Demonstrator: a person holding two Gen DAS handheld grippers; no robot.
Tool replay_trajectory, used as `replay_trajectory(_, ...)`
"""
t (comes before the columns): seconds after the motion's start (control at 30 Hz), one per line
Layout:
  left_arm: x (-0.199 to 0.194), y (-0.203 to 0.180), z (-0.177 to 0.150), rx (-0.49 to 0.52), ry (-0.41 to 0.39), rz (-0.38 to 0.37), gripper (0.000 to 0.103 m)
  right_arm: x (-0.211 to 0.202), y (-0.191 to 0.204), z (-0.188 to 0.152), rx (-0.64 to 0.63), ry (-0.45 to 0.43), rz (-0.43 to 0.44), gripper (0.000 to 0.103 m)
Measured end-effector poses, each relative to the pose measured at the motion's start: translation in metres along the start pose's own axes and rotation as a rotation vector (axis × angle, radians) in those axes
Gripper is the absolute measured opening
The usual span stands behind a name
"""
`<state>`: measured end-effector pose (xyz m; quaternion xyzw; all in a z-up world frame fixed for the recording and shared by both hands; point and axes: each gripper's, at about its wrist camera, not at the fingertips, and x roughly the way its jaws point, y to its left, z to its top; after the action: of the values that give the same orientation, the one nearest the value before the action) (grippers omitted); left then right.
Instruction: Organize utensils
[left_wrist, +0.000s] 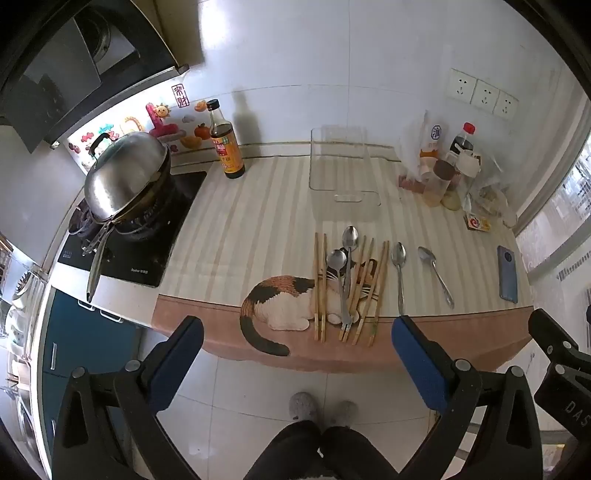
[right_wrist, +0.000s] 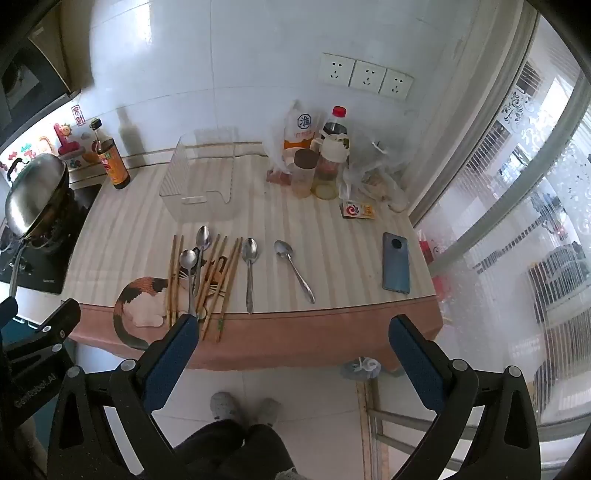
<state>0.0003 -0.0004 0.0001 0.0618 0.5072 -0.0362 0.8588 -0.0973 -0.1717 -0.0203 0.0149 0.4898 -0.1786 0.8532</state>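
Several wooden chopsticks (left_wrist: 369, 291) lie side by side on the striped tablecloth (left_wrist: 258, 229), with two spoons (left_wrist: 341, 273) across them. Two more spoons lie to their right, one straight (left_wrist: 399, 273) and one angled (left_wrist: 436, 275). A clear plastic bin (left_wrist: 341, 166) stands behind them. The chopsticks (right_wrist: 218, 280), the spoons (right_wrist: 249, 269) and the bin (right_wrist: 201, 181) also show in the right wrist view. My left gripper (left_wrist: 295, 332) and right gripper (right_wrist: 295, 332) are both open and empty, held off the table's front edge.
A lidded wok (left_wrist: 125, 177) sits on the stove at the left. A sauce bottle (left_wrist: 226, 144) stands by the wall. Jars, bottles and bags (right_wrist: 325, 162) crowd the back right. A phone (right_wrist: 396, 263) and a small box (right_wrist: 358, 210) lie at the right.
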Motion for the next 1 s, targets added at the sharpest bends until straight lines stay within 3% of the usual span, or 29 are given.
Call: replay_trajectory(1.0,-0.012,-0.001,0.001,0.02,-0.024,-0.009,0.103,-0.009,-0.001,-0.007,0.007,-0.019,-0.011,0.103)
